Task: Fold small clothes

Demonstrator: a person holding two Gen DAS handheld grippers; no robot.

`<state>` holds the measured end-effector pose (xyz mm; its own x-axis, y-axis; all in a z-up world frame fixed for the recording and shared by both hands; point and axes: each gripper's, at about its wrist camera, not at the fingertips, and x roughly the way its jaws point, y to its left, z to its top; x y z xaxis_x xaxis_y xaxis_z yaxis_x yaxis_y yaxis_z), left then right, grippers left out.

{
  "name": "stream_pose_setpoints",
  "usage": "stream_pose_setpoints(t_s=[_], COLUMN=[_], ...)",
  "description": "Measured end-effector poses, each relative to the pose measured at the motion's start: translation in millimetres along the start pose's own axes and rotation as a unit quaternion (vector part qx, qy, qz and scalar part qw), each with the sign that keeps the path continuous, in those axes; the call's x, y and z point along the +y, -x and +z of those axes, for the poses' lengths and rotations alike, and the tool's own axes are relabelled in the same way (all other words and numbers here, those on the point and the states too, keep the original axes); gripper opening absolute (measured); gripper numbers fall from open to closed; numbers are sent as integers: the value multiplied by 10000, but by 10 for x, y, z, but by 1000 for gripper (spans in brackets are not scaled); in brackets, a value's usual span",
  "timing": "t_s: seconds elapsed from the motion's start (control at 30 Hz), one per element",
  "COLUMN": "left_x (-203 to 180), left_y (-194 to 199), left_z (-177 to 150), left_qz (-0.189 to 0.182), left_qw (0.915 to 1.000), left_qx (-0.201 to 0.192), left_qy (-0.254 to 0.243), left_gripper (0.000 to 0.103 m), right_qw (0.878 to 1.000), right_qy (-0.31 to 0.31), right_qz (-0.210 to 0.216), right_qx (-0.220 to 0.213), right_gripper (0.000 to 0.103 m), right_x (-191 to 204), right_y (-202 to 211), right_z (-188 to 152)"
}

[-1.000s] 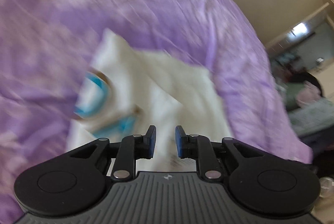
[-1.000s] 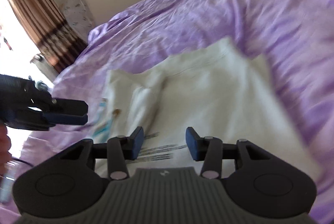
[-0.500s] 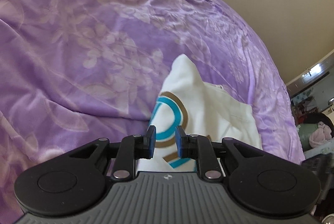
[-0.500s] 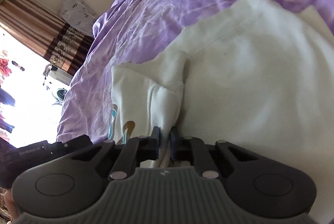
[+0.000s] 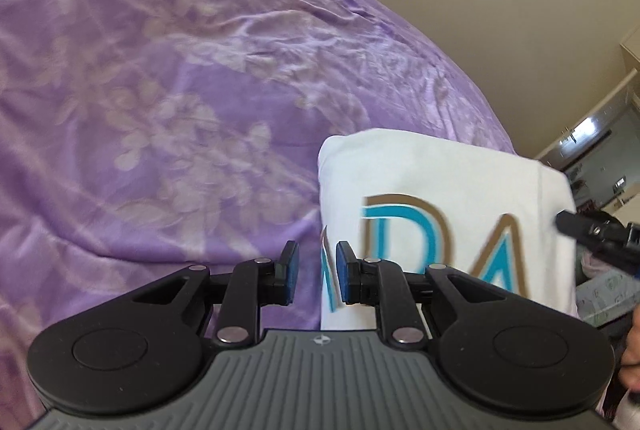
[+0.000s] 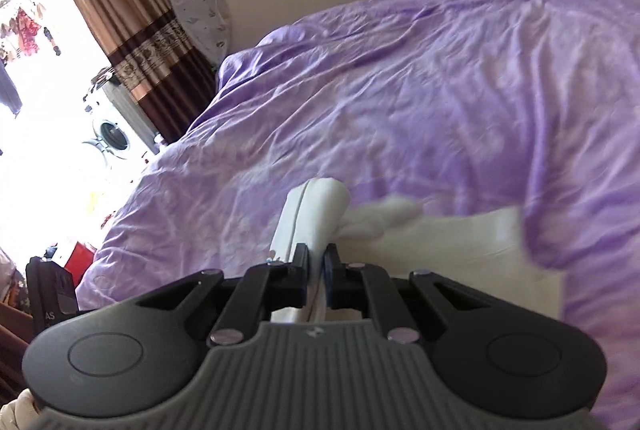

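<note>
A small white shirt (image 5: 436, 185) with teal and gold letters hangs lifted over the purple bedspread (image 5: 160, 89). My right gripper (image 6: 316, 270) is shut on a bunched white fold of the shirt (image 6: 312, 213); the rest of the cloth trails down to the right. In the left wrist view the right gripper (image 5: 564, 222) pinches the shirt's upper right corner. My left gripper (image 5: 316, 270) sits at the shirt's lower left edge. A narrow gap shows between its blue pads, and the shirt's edge appears in that gap with no visible pinch.
A wall runs close behind the bed. A brown curtain (image 6: 132, 29), a bright window and a washing machine (image 6: 112, 139) lie off the bed's left side. A patterned white object (image 6: 200, 1) leans on the wall. A hand (image 5: 630, 350) shows at the right edge.
My right gripper has shut on the shirt's fold and risen, lifting the shirt off the bed so that its print faces the left camera. My left gripper has sunk toward the shirt's left edge, its gap unchanged.
</note>
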<state>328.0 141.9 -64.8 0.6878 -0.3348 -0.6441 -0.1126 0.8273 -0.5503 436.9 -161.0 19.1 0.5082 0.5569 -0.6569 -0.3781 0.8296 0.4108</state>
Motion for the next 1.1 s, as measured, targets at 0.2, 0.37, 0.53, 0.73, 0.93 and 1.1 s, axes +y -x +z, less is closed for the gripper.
stream_pose_setpoints(t_s=[0.2,0.37,0.53,0.73,0.93,1.1], left_x=[-244,-350,-378,-441,-481,-483], left_y=[-267,-481,-618,-656,-691,-716], left_z=[-59,-173,-260,-337,-393,-401], left_qz=[-38,45,-2,-16,22,92], left_qw=[9992,9972,9963,9955,9941,9937], left_qx=[187,413,557,501,547,575], left_qy=[-357,-621,-656,-807,-937,-958], left_gripper=[21,21,21,21,21,21], right_qw=[9976,9868,9877,9972,9877,9868], right_qy=[-213,-1036,-811,65,189,-74], right_qz=[-632,-1085,-1163,-742,-1487,-1490], right_qx=[180,616,657,-119,441,625], right_gripper=[2,2,2,2,2,2], right_x=[-681,-1388,-1404,-987,-1207,-1406], right_y=[118,-253,-381,-22,-365,-541], right_z=[94,-308,-368,-235,-436,-611])
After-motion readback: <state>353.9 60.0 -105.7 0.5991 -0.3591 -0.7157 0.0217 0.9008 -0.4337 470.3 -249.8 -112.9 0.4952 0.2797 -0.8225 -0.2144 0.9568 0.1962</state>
